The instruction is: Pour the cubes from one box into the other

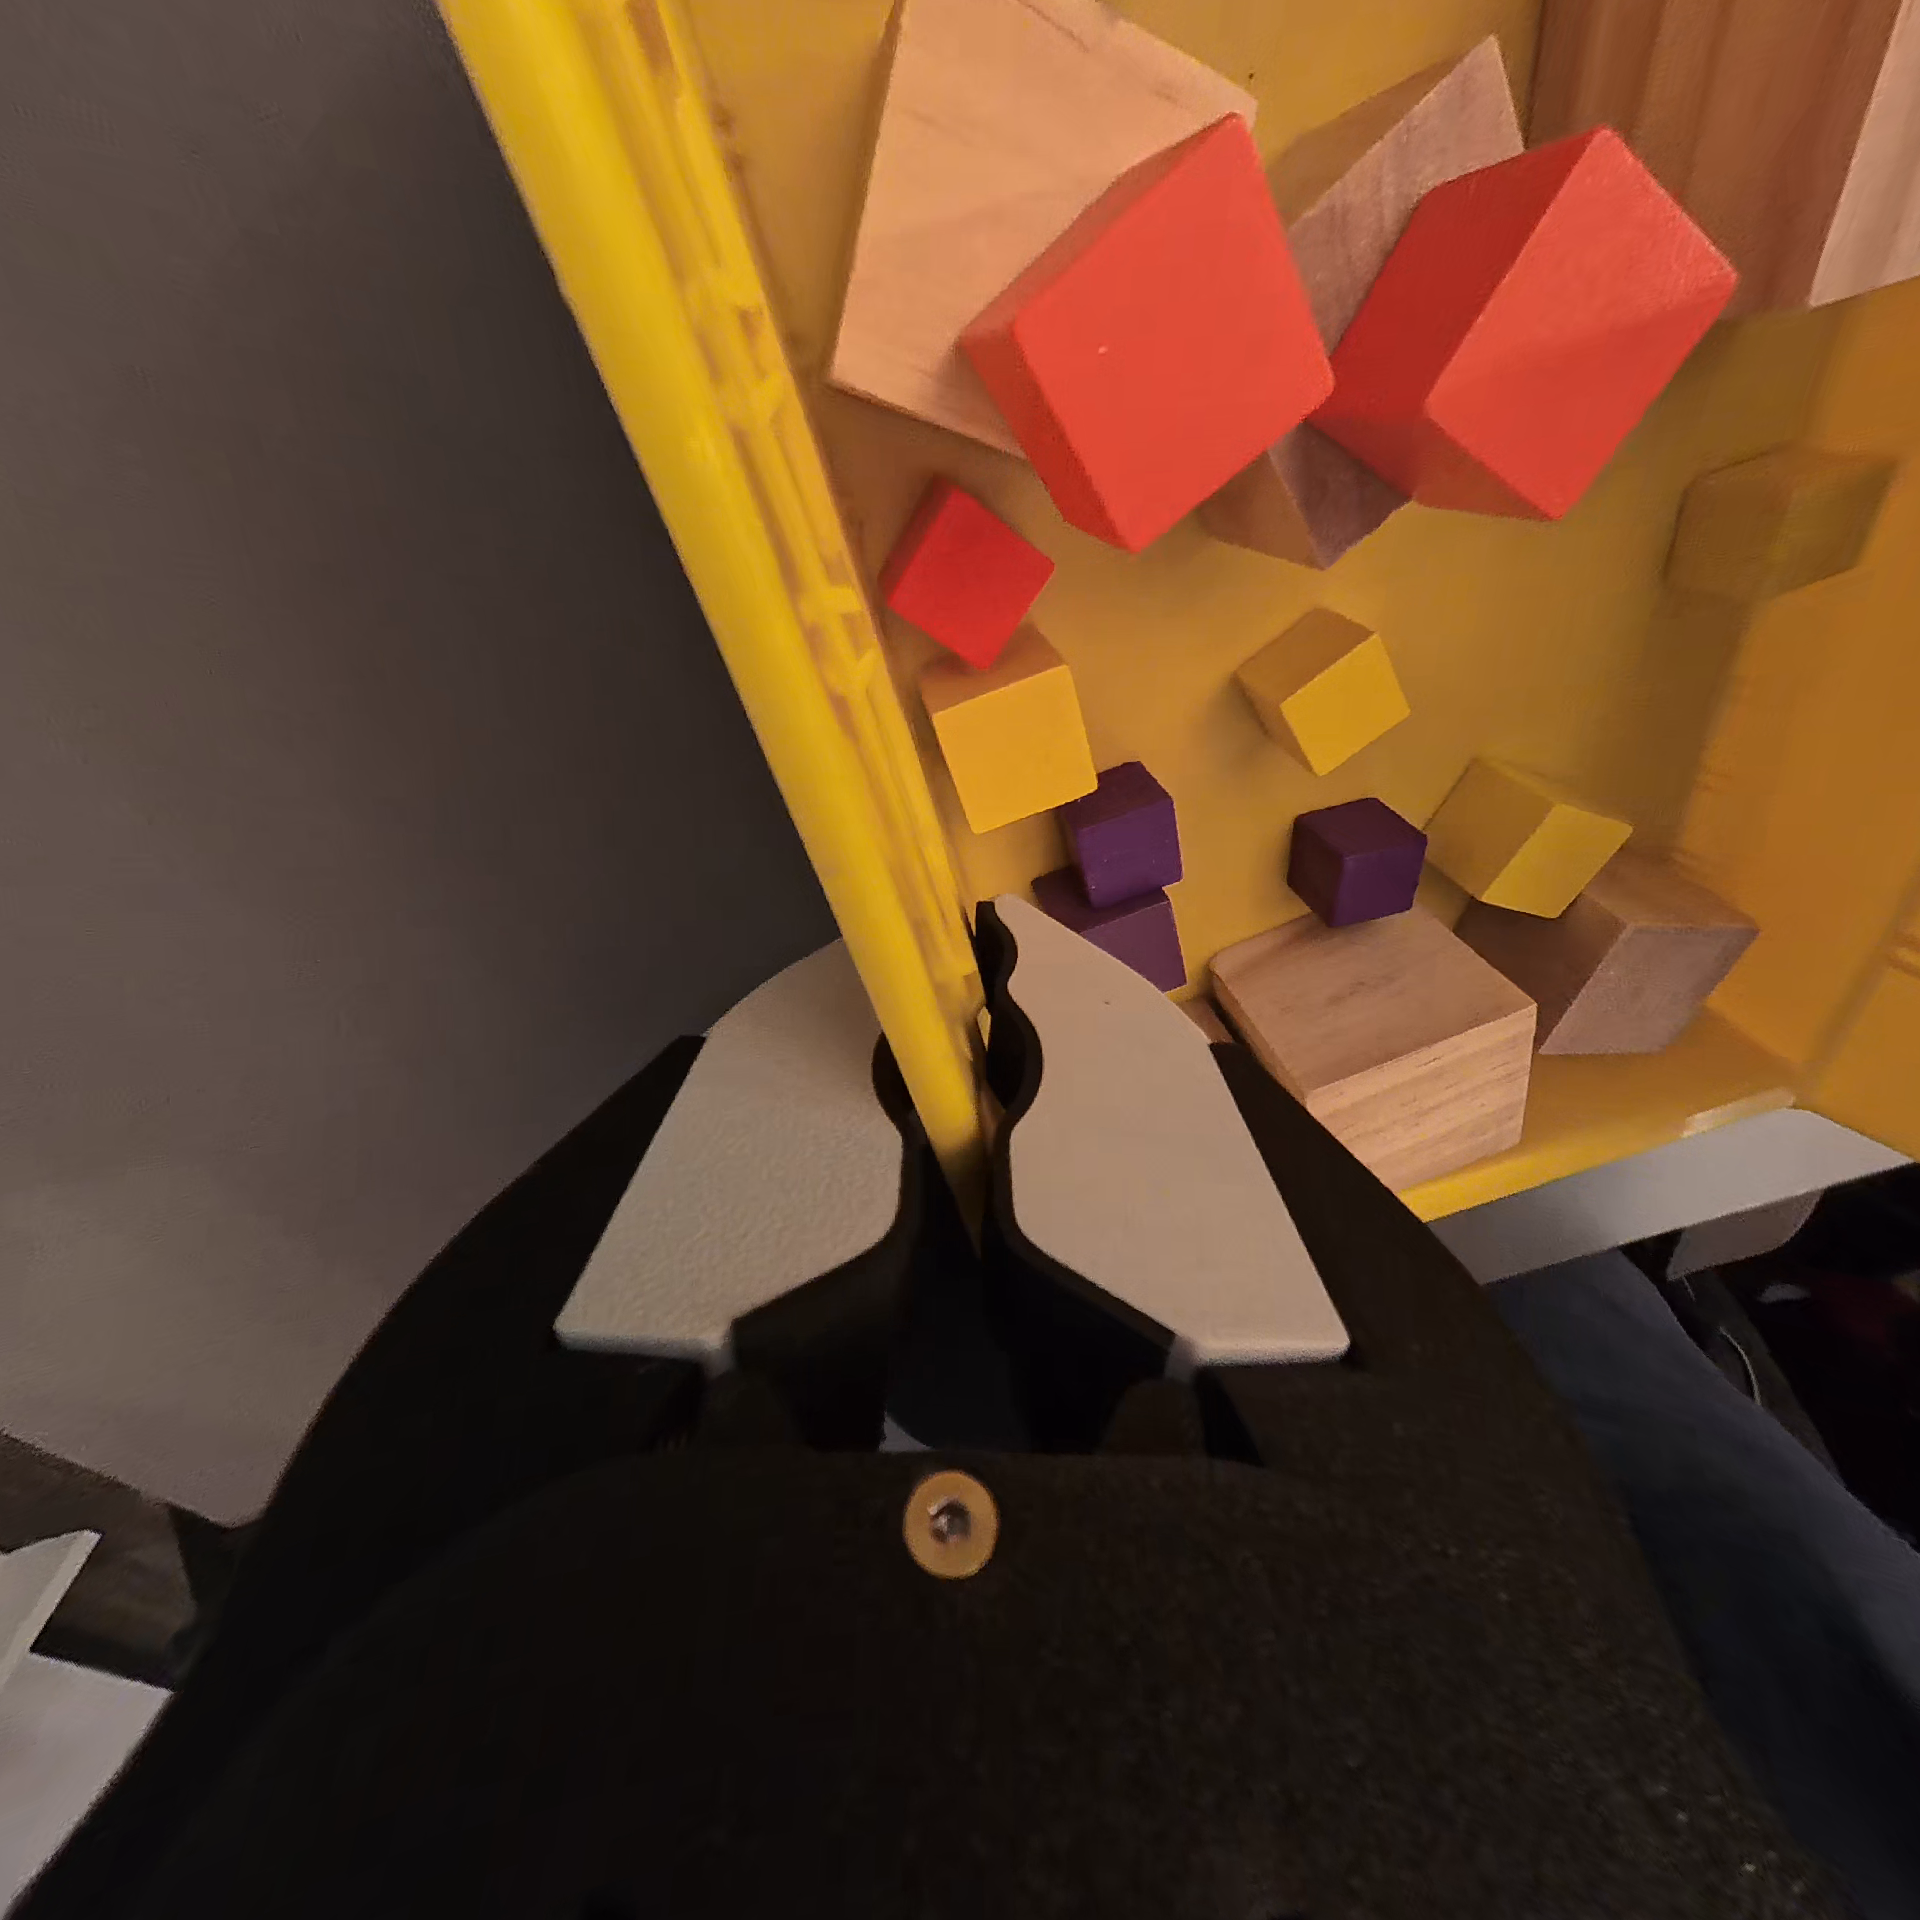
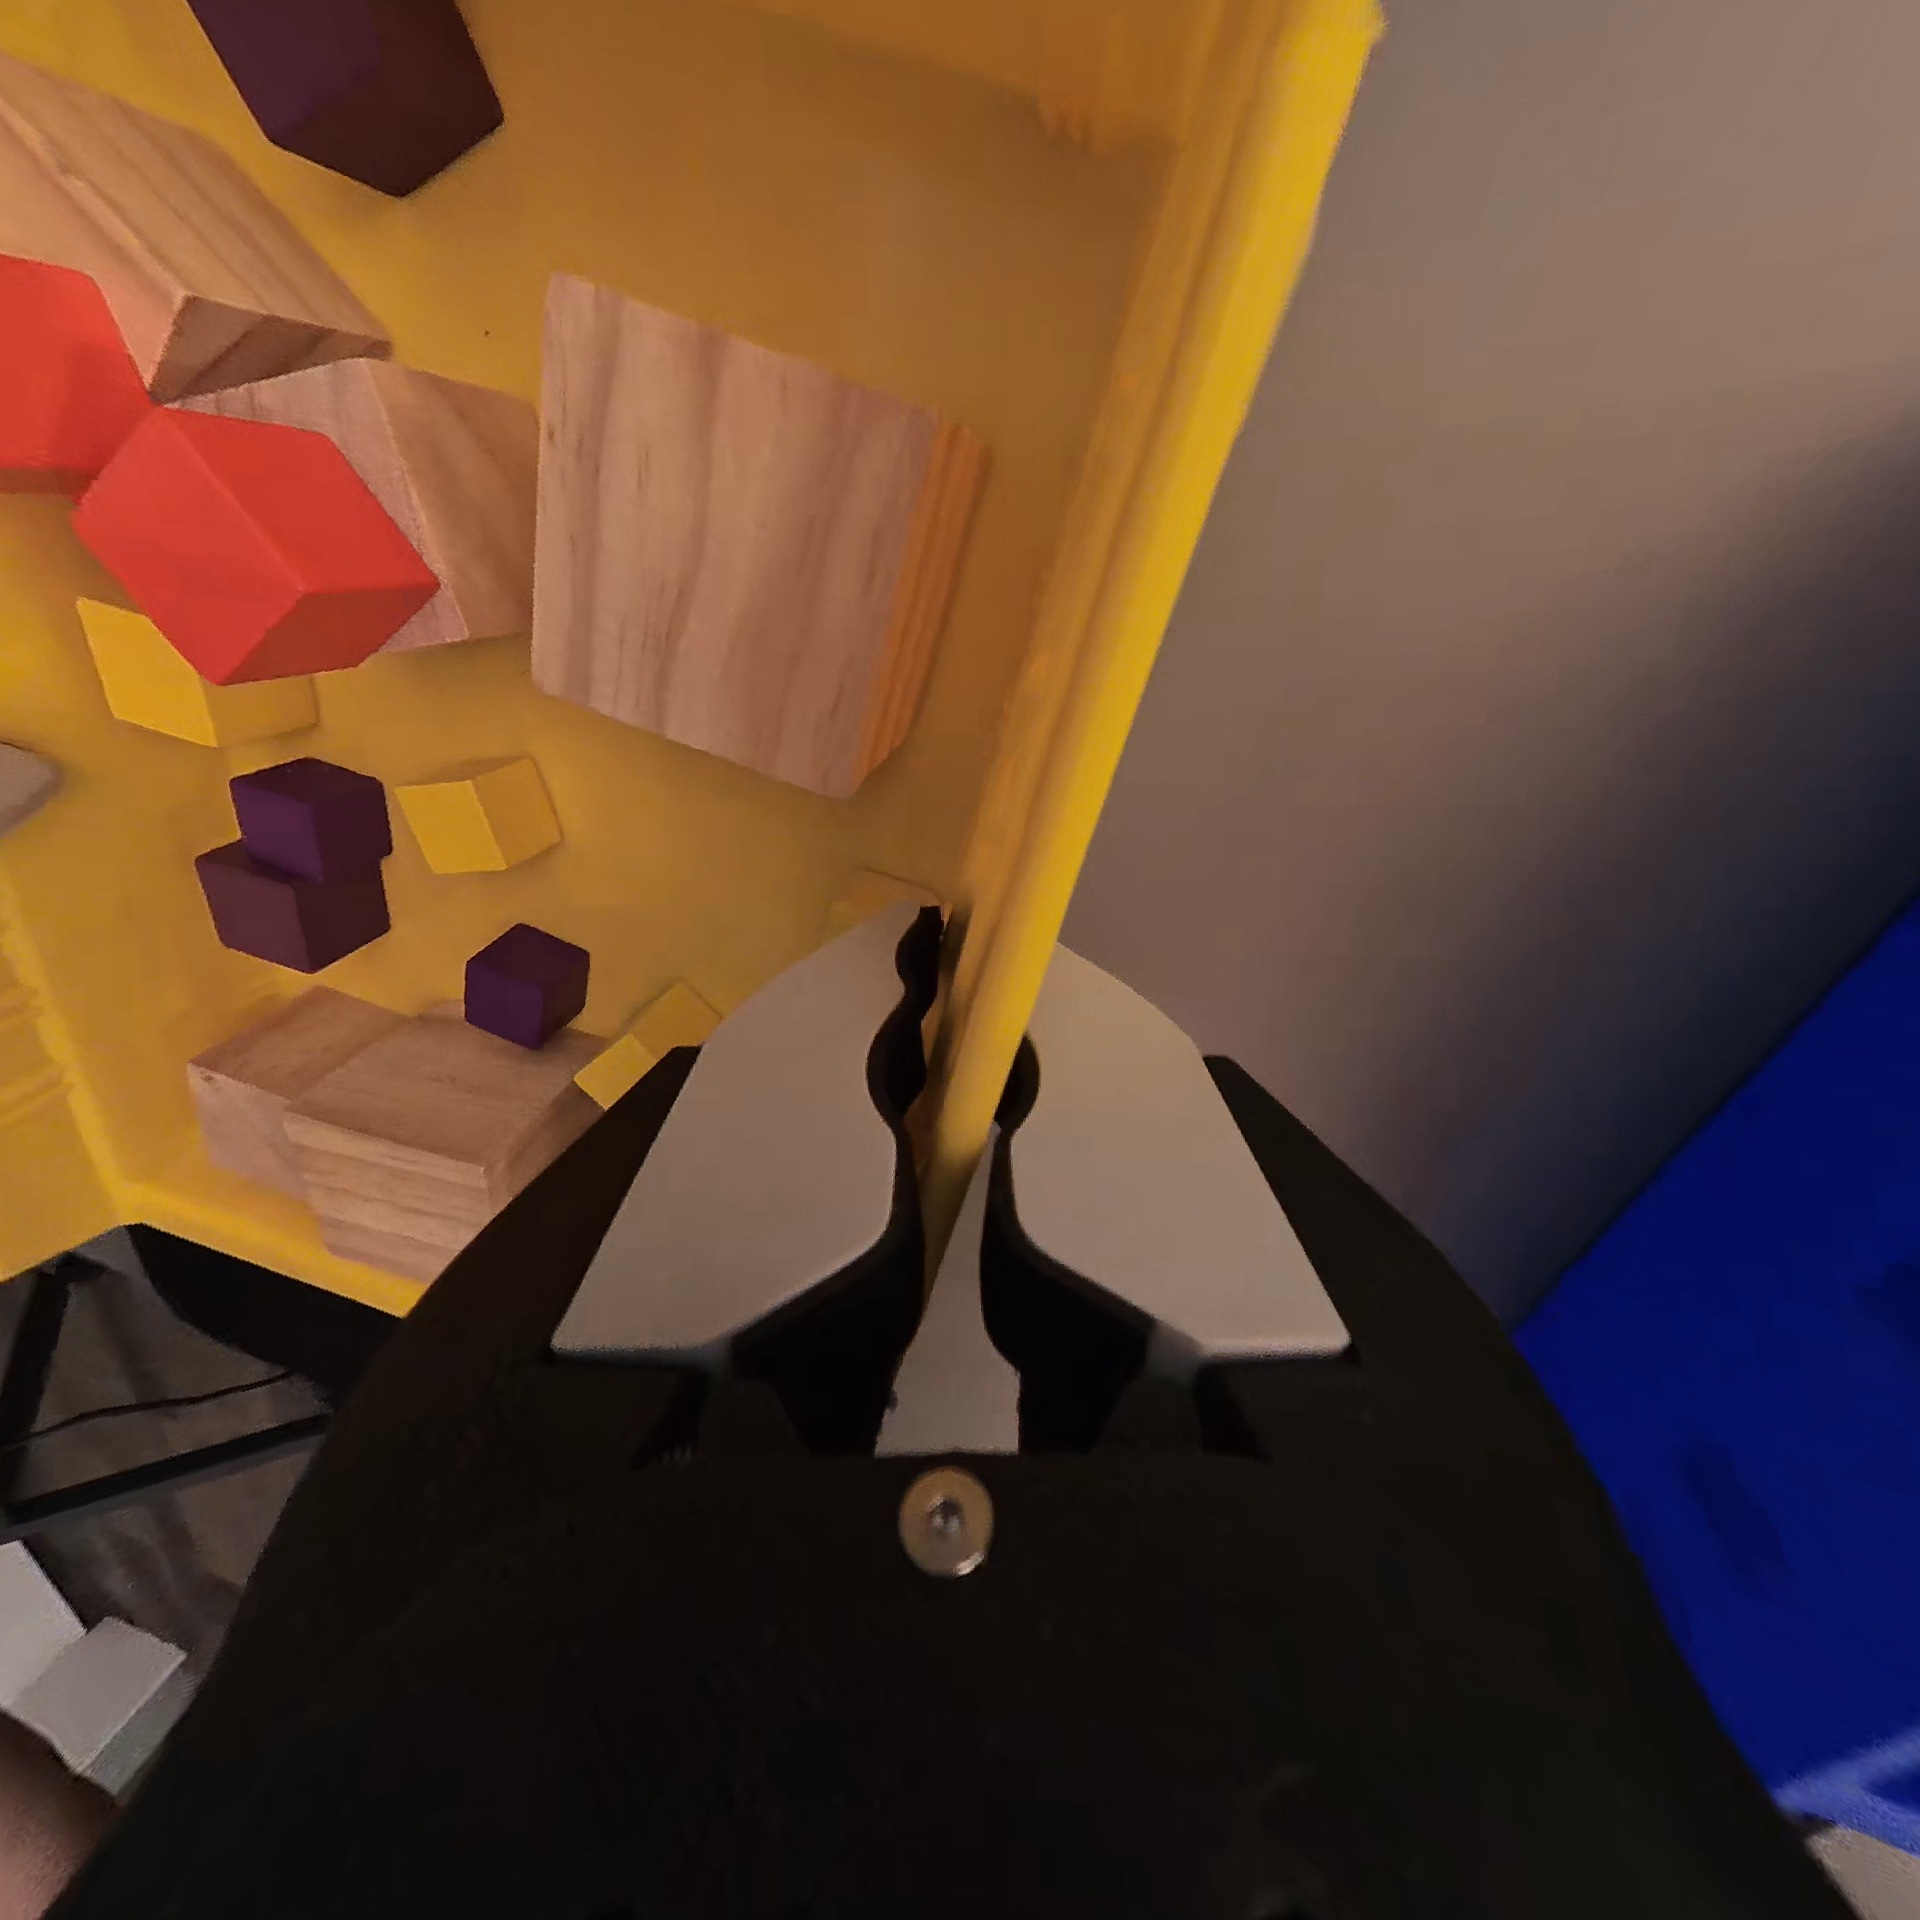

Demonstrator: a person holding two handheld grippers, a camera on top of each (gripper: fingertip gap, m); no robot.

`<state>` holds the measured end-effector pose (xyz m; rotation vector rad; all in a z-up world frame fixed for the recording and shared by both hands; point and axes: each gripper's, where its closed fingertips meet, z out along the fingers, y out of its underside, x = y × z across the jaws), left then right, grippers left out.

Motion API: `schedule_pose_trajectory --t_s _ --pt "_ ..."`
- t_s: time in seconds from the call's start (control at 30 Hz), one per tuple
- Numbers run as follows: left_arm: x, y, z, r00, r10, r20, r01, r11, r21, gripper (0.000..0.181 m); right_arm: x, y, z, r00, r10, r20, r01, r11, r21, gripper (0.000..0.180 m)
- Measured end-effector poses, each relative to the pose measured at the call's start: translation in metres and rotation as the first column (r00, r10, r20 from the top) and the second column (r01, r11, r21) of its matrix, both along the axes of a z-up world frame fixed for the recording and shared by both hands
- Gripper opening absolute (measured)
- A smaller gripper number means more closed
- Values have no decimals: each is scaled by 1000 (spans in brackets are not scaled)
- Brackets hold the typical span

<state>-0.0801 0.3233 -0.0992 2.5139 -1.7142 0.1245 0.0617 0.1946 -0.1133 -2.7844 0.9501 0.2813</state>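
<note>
cubes: red, yellow, purple and plain wood, loose inside the yellow box, which looks tipped for pouring. left wrist view: left gripper pinching the box's left wall, one finger inside, one outside, likely to carry half the load. right wrist view: right gripper clamped on the opposite wall likewise; blue box, probably the receiver, low at right.

Yellow box carries loose cubes (red, yellow, purple, wooden).
</note>
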Motion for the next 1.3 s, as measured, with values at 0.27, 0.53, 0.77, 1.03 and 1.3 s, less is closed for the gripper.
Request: schedule_pose_trajectory --t_s 0.27,0.53,0.77,1.03,1.3 --pt "45 -39 96 999 -44 12 43 996 84 7 41 -42 90 999 -15 48 12 998 69 5" --pt "138 -101 218 977 -159 145 128 971 202 7 123 -114 218 974 -126 187 91 979 183 5" --pt "217 -178 202 947 -271 174 258 961 94 6 183 -204 213 935 -263 237 218 955 199 5" --pt "281 -221 148 926 -314 211 320 947 4 6 234 -257 176 902 -320 288 289 946 147 5" --pt "326 -223 148 868 -319 380 318 946 66 6 273 -262 190 828 -340 447 263 938 227 5"
